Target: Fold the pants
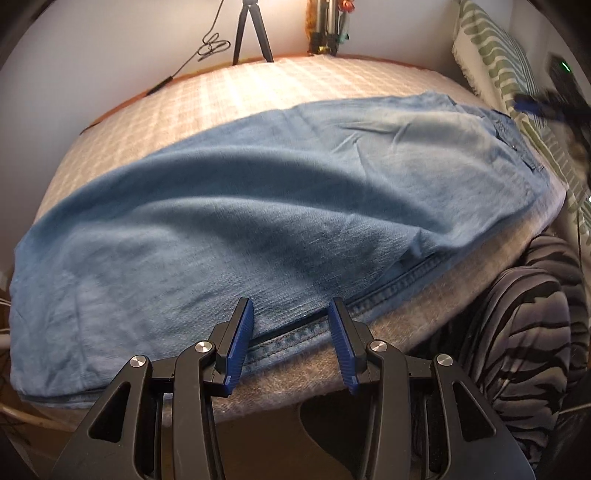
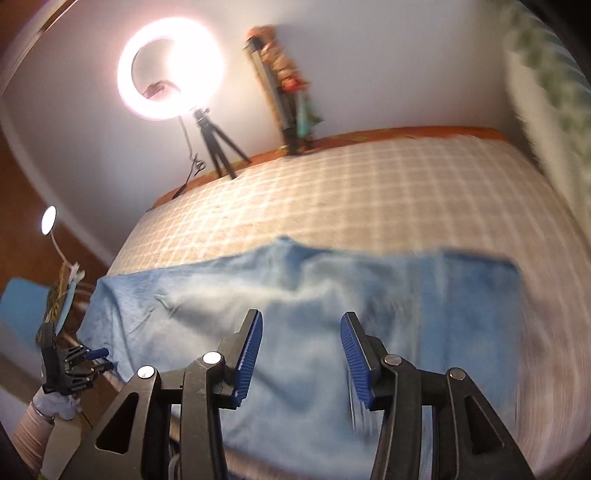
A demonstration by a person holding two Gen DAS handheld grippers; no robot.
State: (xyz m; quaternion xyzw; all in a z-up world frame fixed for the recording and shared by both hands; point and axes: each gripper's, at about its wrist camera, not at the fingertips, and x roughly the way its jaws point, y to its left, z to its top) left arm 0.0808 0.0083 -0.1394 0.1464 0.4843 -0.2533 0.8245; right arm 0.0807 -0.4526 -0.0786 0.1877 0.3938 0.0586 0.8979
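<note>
Left gripper (image 1: pixel 291 343) stands with its blue pads spread, empty, at the near edge of the bed (image 1: pixel 258 85), straddling the stitched seam of the pants (image 1: pixel 258 206) without pinching it. Right gripper (image 2: pixel 301 356) is likewise spread and empty, hovering above the denim at the same near edge; whether it touches the cloth cannot be told.

Bed: carries everything; a checked cover runs to the far edge.

Pants: blue denim, laid lengthwise along the near edge, apparently one leg over the other, waistband toward the right end by the green-patterned pillow (image 1: pixel 495 55), leg hems toward the left end. Shallow creases cross the upper layer.

Judged step: the lengthwise fold looks done and the crosswise fold is not yet begun; both tools appear to be placing for a grasp. The next move calls for closing on the denim, taking both layers at once, and carrying one end over the other so the edges meet square.

Limits of view: the right wrist picture is heavily smeared, so cloth edges and the waistband are indistinct there. In the left view the right gripper is only a dark blur at the far right. The leg hems bend away at the picture edge. Beyond the far edge stand a tripod (image 1: pixel 251 33) and ring light (image 2: pixel 170 70).
</note>
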